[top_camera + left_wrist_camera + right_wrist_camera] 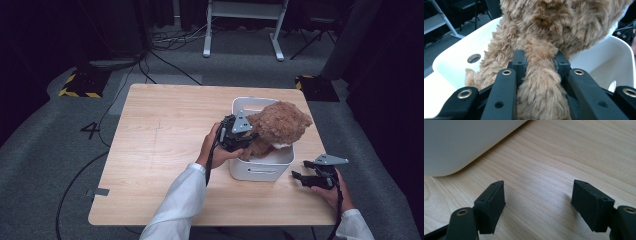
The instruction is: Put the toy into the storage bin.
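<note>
Nearest you, your right gripper (300,176) sits low over the bench (160,150) at about 4 o'clock from its middle, just beside the near right corner of the tub (261,170). Its jaws are spread wide with only bare wood between them; in the right gripper view (537,205) the tub's rounded white wall (461,145) fills the 10 o'clock corner, apart from the jaws.

Further in, your left hand (216,148) holds the left gripper (248,137) over the tub's near left rim, pointing toward 3 o'clock. Its jaws are pinching a furry limb of the bear (277,127); in the left gripper view (540,66) the brown limb runs up between the two black jaws and both press its sides.

The bear (554,27) is in the tub, its body rising above the rim and leaning toward 2 o'clock. The tub (454,57) stands at the bench's right side, around 3 o'clock from the middle.

Beyond the bench, cables (170,37) lie on the grey floor (45,130).
</note>
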Demonstrator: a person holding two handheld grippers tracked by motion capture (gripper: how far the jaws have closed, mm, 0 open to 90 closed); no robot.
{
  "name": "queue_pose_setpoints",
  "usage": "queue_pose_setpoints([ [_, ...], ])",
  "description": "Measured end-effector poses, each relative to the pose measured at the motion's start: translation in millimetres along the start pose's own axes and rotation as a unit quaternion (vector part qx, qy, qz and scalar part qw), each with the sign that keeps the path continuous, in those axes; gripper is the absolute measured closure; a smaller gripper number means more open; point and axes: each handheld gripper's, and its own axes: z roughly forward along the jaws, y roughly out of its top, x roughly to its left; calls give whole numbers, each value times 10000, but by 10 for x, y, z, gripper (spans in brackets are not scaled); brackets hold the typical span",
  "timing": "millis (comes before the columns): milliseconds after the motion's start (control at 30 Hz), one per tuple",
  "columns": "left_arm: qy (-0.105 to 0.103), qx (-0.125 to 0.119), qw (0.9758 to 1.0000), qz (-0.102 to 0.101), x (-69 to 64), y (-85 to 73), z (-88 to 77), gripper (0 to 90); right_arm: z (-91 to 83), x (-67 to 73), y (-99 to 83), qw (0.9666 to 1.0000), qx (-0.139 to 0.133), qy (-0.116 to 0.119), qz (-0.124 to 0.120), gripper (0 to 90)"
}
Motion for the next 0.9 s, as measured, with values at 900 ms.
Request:
queue_pose_setpoints([
  [900, -258, 641, 9972, 278, -34, 13, 13, 707, 0, 0, 0, 10000, 0, 0, -1, 269],
])
